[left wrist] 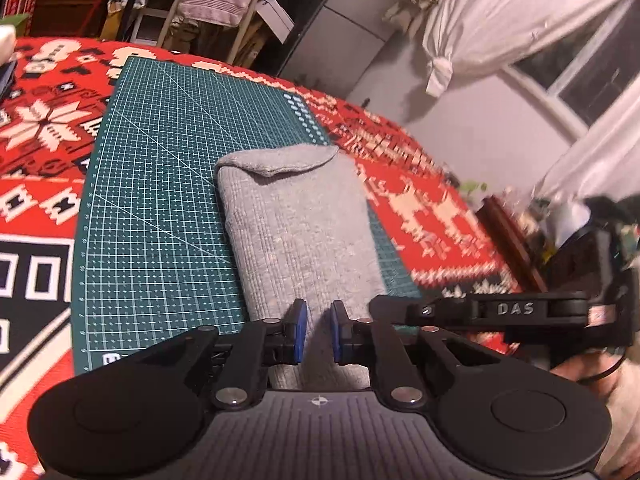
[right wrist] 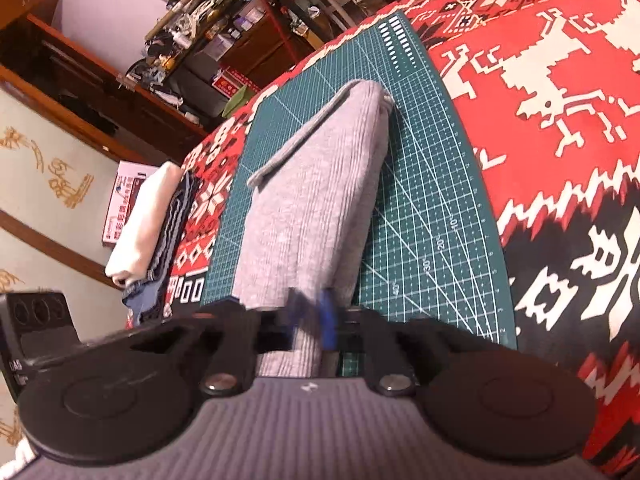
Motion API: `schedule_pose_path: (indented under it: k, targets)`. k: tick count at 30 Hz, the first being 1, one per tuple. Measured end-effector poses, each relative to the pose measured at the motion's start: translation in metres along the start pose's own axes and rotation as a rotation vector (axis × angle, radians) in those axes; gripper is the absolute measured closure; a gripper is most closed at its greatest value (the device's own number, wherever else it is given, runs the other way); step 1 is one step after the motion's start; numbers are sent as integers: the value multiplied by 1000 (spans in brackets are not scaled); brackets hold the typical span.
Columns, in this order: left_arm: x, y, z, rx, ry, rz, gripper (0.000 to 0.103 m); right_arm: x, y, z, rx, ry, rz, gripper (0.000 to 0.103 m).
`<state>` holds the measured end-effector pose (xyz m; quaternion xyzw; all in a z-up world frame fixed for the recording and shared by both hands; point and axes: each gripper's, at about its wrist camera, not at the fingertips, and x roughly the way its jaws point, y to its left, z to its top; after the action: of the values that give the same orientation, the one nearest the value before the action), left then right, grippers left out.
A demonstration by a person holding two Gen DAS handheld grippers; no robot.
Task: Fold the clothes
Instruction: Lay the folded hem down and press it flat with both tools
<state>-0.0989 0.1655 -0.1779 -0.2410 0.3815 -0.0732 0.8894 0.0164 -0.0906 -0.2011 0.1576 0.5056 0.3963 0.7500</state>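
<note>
Already folded, grey garment point(left wrist: 296, 232) lay on the green cutting mat point(left wrist: 160, 208) over a red patterned cloth point(right wrist: 560, 128), left gripper point(left wrist: 319, 334) jaws slightly apart over its near edge, right gripper point(right wrist: 312, 312) jaws pinching its near end, stacked clothes point(right wrist: 152, 224) well apart.

1. The cloth's point(left wrist: 296, 236) near end is hidden under the left gripper point(left wrist: 319, 334).
2. The right gripper's point(right wrist: 312, 316) jaws are motion-blurred, their grip on the cloth unclear.
3. The stack point(right wrist: 154, 224) of folded clothes is partly hidden.
</note>
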Motion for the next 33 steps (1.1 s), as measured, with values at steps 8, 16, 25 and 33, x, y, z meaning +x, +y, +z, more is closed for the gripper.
schedule_pose_path:
  k: [8,16,25,33]
  targets:
    - [-2,-5,-3,38,31,43,94,3,-1,-3,-25,-4,-32,92]
    - [-12,-15,-7,71,48,-6,95,-18,9,-8,-81,-18,-42,80]
    - [-1,-5,-12,40,107,14,94,-18,9,-19,-122,19,-80,78]
    - [-21,-13,-1,-5,58,-12,95,-41,17,-6,-193,-53,-120,78]
